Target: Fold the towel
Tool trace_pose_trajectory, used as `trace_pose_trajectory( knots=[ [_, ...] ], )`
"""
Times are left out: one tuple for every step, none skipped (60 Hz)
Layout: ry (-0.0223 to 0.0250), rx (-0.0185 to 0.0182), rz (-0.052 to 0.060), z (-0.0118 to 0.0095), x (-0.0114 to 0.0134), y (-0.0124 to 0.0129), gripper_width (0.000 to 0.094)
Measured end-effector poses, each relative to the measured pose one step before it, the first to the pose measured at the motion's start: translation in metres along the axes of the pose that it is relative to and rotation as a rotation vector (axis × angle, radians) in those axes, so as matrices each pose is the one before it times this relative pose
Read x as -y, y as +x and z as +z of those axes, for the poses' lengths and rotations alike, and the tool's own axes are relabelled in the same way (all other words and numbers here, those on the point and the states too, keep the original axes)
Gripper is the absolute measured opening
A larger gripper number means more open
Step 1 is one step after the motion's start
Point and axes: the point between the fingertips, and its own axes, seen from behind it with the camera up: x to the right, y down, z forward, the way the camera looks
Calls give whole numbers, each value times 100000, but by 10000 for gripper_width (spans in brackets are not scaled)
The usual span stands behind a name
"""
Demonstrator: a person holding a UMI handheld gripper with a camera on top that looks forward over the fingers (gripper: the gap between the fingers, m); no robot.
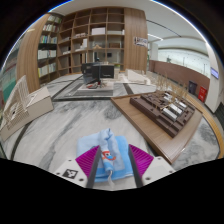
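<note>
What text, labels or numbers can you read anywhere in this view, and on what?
None legible.
Bookshelf: the spines of what stands on it are too small to read.
Blue towel, held in the tongs: no label or print visible.
Wooden table: the items on it show no readable marks.

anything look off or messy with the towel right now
Somewhat. The light blue towel is bunched and crumpled between the gripper fingers rather than lying flat, raised above the marble floor. Nothing looks spilled or damaged; the low wooden table beside it looks orderly.

Soft cloth towel (110,155), glossy marble floor (60,125), wood table (160,125).
</note>
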Motion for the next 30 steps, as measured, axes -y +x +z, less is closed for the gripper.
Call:
trace_pose_trajectory(
  knots=[
    [165, 323, 260, -281, 16, 67, 695],
    [249, 618, 220, -327, 58, 96, 778],
    [423, 598, 308, -307, 102, -11, 883],
    [390, 388, 408, -327, 92, 38, 865],
    [360, 381, 369, -374, 60, 63, 846],
    [242, 459, 291, -434, 55, 12, 826],
    [118, 325, 225, -449, 2, 29, 819],
    [234, 13, 284, -511, 26, 89, 818],
    [560, 85, 246, -430, 45, 15, 823],
    [676, 118, 184, -794, 127, 56, 827],
    [922, 193, 108, -672, 143, -17, 828],
    [972, 239, 66, -657, 157, -3, 833],
    [898, 170, 129, -734, 122, -12, 832],
    [800, 212, 261, -778, 117, -55, 835],
    [757, 156, 337, -816, 92, -90, 833],
    [845, 287, 451, -476, 88, -44, 832],
    [523, 306, 406, -987, 35, -193, 833],
    [631, 524, 488, -863, 24, -254, 831],
    [589, 625, 548, -885, 32, -277, 833],
    [551, 579, 667, -864, -6, -294, 833],
    [549, 514, 641, -922, -27, -292, 833],
    [535, 588, 561, -880, -57, -352, 834],
    [464, 695, 399, -856, -87, -404, 834],
    [471, 782, 308, -723, -136, -393, 833],
    [245, 714, 203, -829, -123, -379, 833],
    [234, 624, 84, -803, -116, -397, 834],
    [207, 659, -132, -756, -160, -440, 831],
    [281, 685, -288, -723, -157, -472, 832],
    [267, 672, -424, -676, -146, -439, 833],
    [180, 600, -593, -601, -136, -423, 832]
  ],
)
